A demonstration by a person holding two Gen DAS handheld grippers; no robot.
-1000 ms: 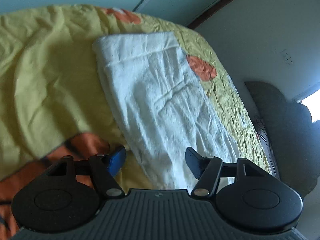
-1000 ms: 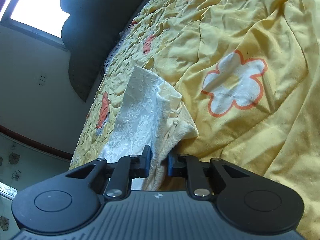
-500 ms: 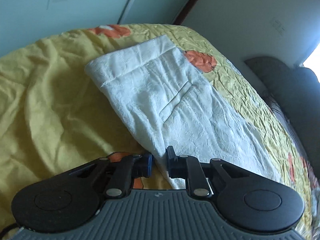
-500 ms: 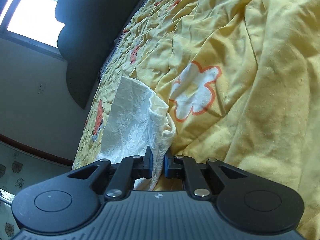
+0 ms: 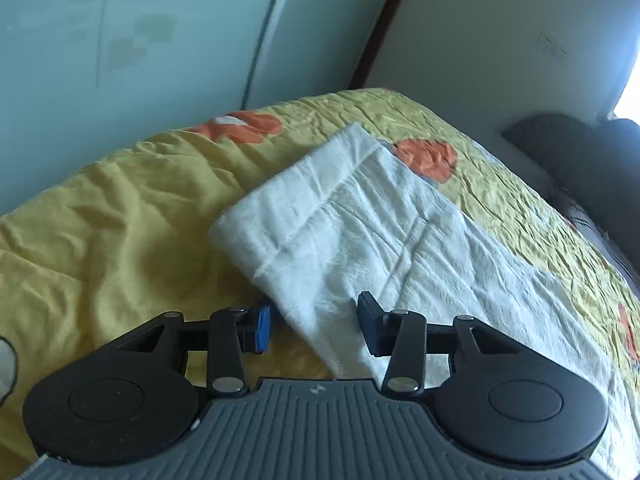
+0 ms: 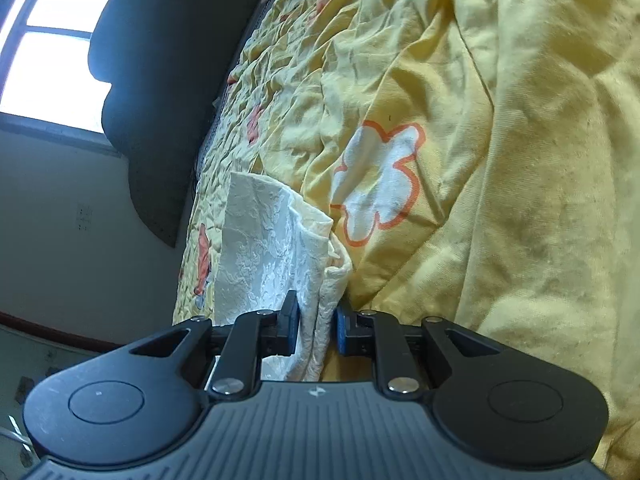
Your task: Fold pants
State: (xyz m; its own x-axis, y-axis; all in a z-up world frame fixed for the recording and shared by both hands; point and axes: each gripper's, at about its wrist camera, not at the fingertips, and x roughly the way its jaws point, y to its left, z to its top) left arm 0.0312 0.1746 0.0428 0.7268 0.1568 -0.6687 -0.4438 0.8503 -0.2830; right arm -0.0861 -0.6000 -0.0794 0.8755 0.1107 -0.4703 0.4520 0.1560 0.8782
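I have the white pants (image 5: pixel 360 232) folded lengthwise on the yellow quilt (image 5: pixel 100 220). My left gripper (image 5: pixel 312 322) is opening, cloth edge loose between. My right gripper (image 6: pixel 316 326) is easing apart around bunched fabric. Next, I'd regrip for the crosswise fold.

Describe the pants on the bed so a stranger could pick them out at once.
Start from the bed's yellow quilt printed with orange flowers. Along its wall-side edge lies one long strip of folded cloth, the white pants. They are the only white, finely textured fabric there, with a stitched hem band at the far end.
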